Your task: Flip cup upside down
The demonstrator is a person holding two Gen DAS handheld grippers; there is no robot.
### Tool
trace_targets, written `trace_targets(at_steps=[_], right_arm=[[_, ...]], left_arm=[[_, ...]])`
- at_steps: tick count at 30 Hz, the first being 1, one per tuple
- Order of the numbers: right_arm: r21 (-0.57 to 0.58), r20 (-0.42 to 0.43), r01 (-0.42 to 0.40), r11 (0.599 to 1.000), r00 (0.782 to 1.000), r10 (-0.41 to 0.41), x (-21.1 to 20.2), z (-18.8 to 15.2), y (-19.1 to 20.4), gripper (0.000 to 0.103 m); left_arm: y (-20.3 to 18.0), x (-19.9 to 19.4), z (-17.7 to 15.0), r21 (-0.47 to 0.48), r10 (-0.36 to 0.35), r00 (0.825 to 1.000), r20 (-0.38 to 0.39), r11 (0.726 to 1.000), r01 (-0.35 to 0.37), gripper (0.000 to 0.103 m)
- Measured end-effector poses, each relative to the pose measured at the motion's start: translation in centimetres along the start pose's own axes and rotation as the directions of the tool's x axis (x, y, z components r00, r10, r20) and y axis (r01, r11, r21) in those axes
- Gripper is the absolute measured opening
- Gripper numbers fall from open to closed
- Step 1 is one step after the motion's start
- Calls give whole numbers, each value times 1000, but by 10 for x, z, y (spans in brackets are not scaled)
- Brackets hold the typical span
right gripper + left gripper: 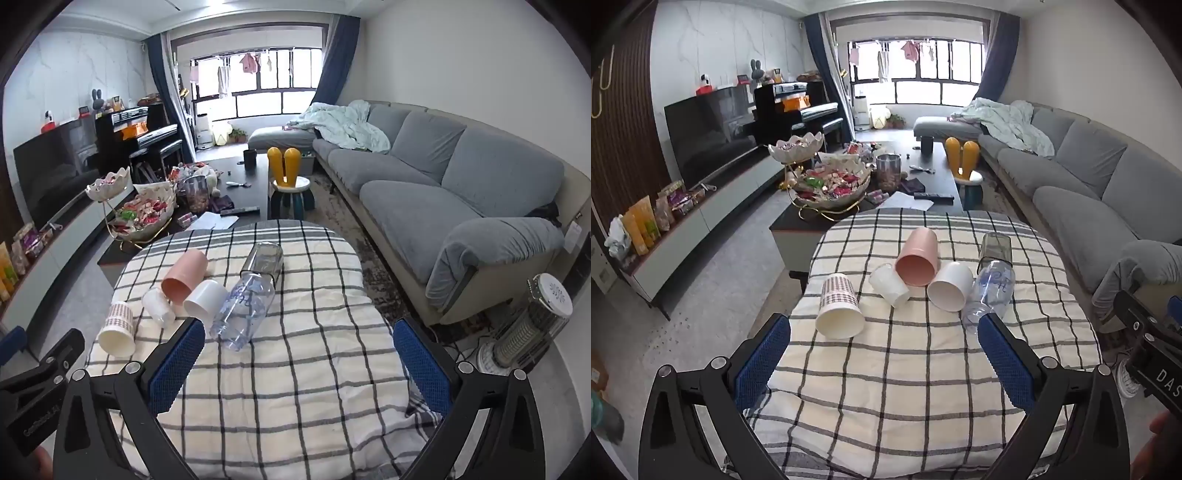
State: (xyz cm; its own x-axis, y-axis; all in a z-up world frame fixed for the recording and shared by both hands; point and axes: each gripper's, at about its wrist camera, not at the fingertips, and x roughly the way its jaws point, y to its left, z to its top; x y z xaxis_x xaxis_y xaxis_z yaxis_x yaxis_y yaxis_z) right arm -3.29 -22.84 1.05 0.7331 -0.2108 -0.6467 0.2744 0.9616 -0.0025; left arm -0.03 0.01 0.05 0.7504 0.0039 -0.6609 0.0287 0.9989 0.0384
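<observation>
Blue pads of your left gripper (882,350) spread wide, empty, over checked cloth (905,387). Patterned paper cup (839,309) lies on side just ahead-left, mouth toward you, axis along approach. Right gripper (297,362) also spread, empty, farther from cup.

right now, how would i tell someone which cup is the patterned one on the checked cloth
Start at the checked tablecloth and find the row of cups lying on their sides. The patterned paper cup is the leftmost, beside the small translucent cup, its open mouth facing the grippers. It alone has a reddish houndstooth print outside; the others are plain pink, white or clear.
</observation>
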Motion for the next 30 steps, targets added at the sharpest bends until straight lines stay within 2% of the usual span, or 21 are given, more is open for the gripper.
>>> trace_targets(at_steps=[6,8,12,30], right_arm=[[4,5,-6,1000,1000,6,-1,3,4,103],[4,16,-7,1000,1000,7,-6,6,2,103],[-5,42,-2,1000,999,2,-10,2,4,103],[-4,54,-9,1000,999,9,-17,1,4,103]], left_arm=[[7,3,7,-6,-4,1000,28,1000,4,103],[-1,-3,0,6,12,998,64,1000,-13,103],[-3,-3,0,10,13,998,60,1000,-14,103],[-4,-18,1,4,11,997,73,1000,-11,103]])
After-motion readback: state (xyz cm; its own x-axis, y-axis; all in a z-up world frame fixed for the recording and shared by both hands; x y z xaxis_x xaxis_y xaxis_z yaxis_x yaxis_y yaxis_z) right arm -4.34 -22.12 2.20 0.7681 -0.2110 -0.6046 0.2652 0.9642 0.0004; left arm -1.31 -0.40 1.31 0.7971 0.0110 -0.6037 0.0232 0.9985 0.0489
